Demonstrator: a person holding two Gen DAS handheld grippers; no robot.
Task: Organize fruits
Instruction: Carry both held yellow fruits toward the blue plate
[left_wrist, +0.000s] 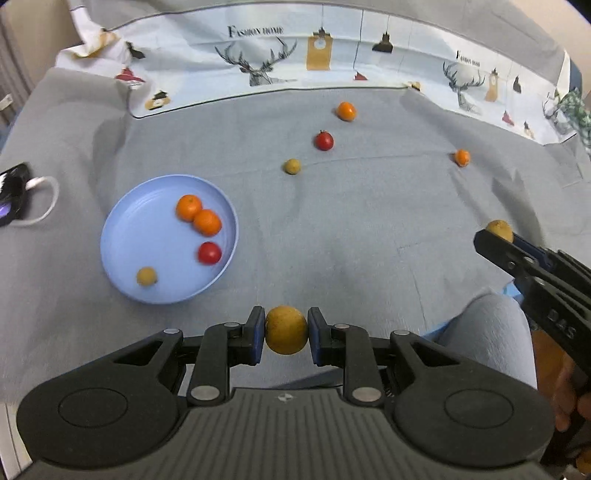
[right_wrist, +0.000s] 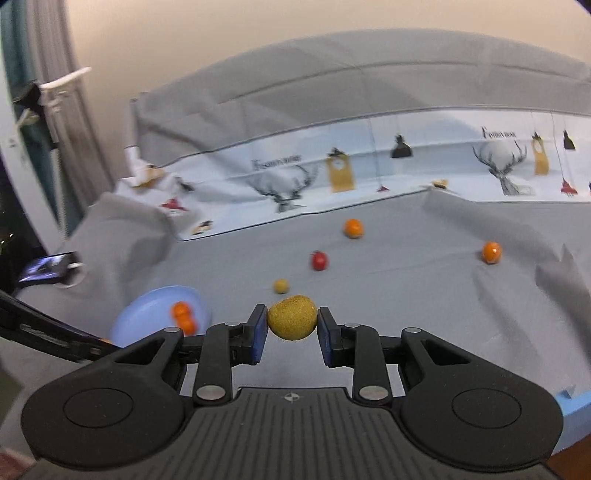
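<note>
Item 1: round yellow-brown rough-skinned fruit (left_wrist: 286, 329), held in your left gripper (left_wrist: 286, 330). The jaws are closed on it at its widest girth, one blue pad on each side, above the grey cloth-covered table (left_wrist: 332, 229). It looks light and firm, with a matte skin that should not slip; a gentle squeeze across the middle is probably enough.

Item 2: second yellow-brown fuzzy-skinned fruit (right_wrist: 292, 317), slightly oval, held in your right gripper (right_wrist: 292, 321). The jaws are clamped on its two sides, off the cloth. The same handling applies; press harder and you may bruise it.

Item 3: shallow round light-blue plate (left_wrist: 122, 221), to the left on the cloth. It holds two orange tangerines (left_wrist: 198, 215) touching each other, one red tomato-like fruit (left_wrist: 209, 253) and one small yellow-brown fruit (left_wrist: 146, 276). The rim is low, so release low or round fruit may roll out.

Item 4: loose stock on the cloth, well apart from the plate:
- small yellow-brown round fruit (left_wrist: 292, 166)
- red round fruit with a dark stem (left_wrist: 324, 140); likely smooth and thin-skinned, so grip it lightly at the equator and clear of the stem
- far orange tangerine (left_wrist: 346, 111)
- right-hand orange tangerine (left_wrist: 462, 157)

The tangerines probably have soft, yielding peel; take hold across the widest part.

Item 5: dark phone with a white cable (left_wrist: 13, 192), at the left edge.
</note>
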